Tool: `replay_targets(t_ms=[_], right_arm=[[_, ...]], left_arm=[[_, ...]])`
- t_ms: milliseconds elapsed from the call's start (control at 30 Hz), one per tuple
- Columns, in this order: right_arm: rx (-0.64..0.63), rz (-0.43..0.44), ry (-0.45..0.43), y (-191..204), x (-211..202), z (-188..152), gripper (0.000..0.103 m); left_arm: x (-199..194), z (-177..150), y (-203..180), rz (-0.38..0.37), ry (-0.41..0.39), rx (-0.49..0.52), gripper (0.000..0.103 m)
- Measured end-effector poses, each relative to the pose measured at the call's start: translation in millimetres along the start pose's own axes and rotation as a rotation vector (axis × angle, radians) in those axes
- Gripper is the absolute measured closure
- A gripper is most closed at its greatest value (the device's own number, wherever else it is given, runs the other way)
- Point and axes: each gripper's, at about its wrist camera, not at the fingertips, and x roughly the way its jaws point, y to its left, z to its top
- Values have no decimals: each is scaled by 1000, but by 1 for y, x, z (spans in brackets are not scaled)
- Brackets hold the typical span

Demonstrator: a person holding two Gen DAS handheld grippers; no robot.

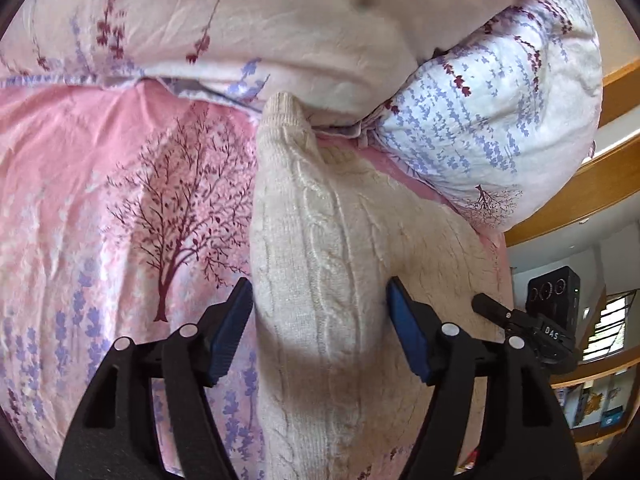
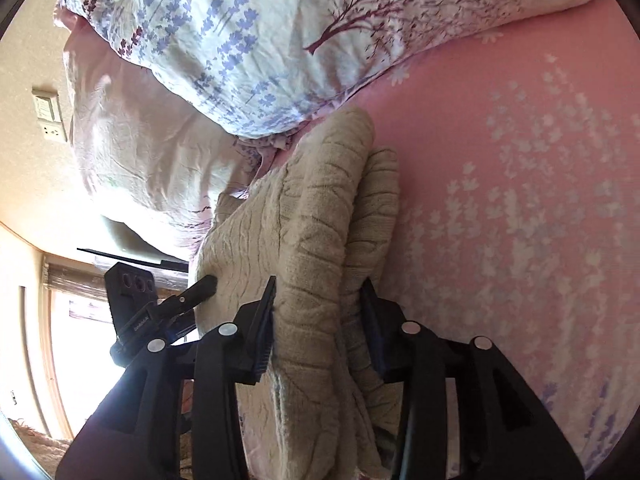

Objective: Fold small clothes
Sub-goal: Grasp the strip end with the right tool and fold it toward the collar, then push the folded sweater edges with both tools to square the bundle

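**Cream knit bunched between both grippers, on the bed**

Cream cable-knit sweater point(image 1: 320, 280) lies on the pink floral bedsheet point(image 1: 100, 200), its far end tucked up against the quilt point(image 1: 280, 20) and the pillow point(image 1: 500, 120). Long axis runs straight away from both sets of fingers, near edge to quilt.

Left gripper point(image 1: 320, 328): fingers well apart, straddling a raised fold of the knit. Left pad sits at the edge of the fabric, right pad close beside it. Looks like loose contact at most, not a pinch; I can't confirm a firm hold.

Right gripper point(image 2: 318, 320): fingers narrower, a thick rolled ridge of the sweater point(image 2: 312, 220) between them. Fabric fills the gap and both pads look pressed into it, so I read this as a grip on the knit.

Both grippers are at the near end of the garment, side by side; the other gripper point(image 2: 168, 304) shows at the left edge of the right wrist view, touching the same sweater. Neither is clearly nearer.

Judgement: fold is mid-way and the bundle is still lumpy. Next move turns on carrying the near end along that long axis toward the quilt. Risk: left side slips out, since its fingers stand wide.
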Motion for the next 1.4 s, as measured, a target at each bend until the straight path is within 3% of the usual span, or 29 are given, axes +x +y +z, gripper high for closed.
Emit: replay_targets(t_ms=[100,200,233,300,367,500,600,633,667,733,800,933,1233,1400], right_arm=[[-9,-3,-65,0,-12,1,60],[-66,-16,-46,11,-4,3,63],[-115,-74,-44,19,0,1,79],[-192,-196,-67,30,3,-1,85],[-166,-238,-85,23,2,0,93],[-116,-300,-76,-8,-4,-1,93],[-163,-311,-78,0,-5,-2,92],[-188,-324,-91,6,-7,-4,90],[-218,-342,-109,13,-11,-7,81],[-314,-366,-168,34,-21,-20,72],[-428,-351,-223,55,-32,-40,70],[-590,-359,-216,81,-27,-78,70],[-633,-525,-121,68,10,-116,70],[-676,-560,-145,65,12,-125,70]], left_arm=[[-26,-4,-19,66,-130,126,36],[-45,-8,-46,63,-213,270,31],[-47,-10,-53,58,-216,312,30],[-39,-13,-69,61,-186,379,29],[-23,-15,-81,64,-155,409,29],[-8,-21,-80,77,-93,409,29],[8,-24,-82,147,-67,451,29],[11,-24,-85,168,-70,474,29],[12,-25,-88,186,-73,491,29],[5,-25,-91,190,-91,488,29],[-13,-25,-89,176,-133,455,29],[-40,-33,-72,262,-206,390,29],[-34,-82,-28,301,-76,309,29],[-22,-88,-19,339,-41,301,23]])
